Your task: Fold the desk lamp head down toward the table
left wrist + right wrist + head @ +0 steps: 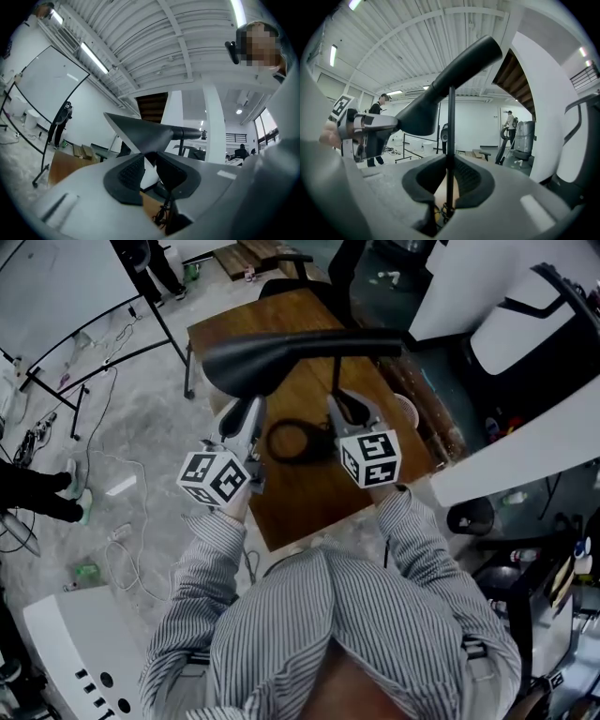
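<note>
Head view: your lamp head [281, 357], black and long, lies across the upper centre, above the brown table [309, 502]. Left gripper view: your left gripper [151, 161] is clenched on its lower edge, mid-frame. Right gripper view: your right gripper [449, 180] clamps the thin upright pole [451, 122].

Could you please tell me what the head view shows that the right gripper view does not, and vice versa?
Only the head view shows the person's striped shirt and the whole ring base on the wooden table. Only the right gripper view shows the right gripper with its jaws closed on the thin lamp pole, plus the ceiling. Both show the black lamp head and the left gripper at its wide end.
</note>
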Action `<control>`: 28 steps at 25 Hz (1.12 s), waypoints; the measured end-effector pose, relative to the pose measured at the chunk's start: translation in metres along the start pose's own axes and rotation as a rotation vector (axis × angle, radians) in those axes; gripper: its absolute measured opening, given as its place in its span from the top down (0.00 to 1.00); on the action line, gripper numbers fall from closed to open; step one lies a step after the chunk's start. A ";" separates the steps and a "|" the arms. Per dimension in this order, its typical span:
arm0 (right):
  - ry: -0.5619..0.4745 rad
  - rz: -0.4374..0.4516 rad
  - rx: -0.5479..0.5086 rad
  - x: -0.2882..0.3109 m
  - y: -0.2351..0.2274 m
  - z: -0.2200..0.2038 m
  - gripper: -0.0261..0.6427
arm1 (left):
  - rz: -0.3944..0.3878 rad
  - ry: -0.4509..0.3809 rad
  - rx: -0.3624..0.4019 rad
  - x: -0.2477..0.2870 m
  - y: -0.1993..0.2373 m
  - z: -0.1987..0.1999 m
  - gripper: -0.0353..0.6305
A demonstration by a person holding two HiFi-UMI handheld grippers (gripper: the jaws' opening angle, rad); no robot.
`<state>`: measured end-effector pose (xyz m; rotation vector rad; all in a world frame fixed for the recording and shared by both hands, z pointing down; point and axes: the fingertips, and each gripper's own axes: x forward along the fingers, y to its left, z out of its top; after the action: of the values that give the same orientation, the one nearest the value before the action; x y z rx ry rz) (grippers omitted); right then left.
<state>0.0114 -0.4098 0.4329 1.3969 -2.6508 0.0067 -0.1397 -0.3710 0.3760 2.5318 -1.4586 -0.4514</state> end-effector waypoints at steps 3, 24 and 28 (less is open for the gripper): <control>0.001 -0.007 -0.005 0.002 0.001 0.000 0.89 | -0.002 0.037 -0.047 0.005 -0.001 -0.020 0.82; 0.000 -0.007 -0.013 0.001 0.003 -0.001 0.89 | -0.099 0.245 -0.106 0.020 -0.048 -0.096 0.88; -0.038 0.024 -0.068 -0.011 0.002 0.003 0.89 | -0.103 0.291 -0.018 0.015 -0.055 -0.103 0.82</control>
<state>0.0154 -0.4001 0.4285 1.3573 -2.6713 -0.1071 -0.0525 -0.3556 0.4529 2.5361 -1.2181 -0.1016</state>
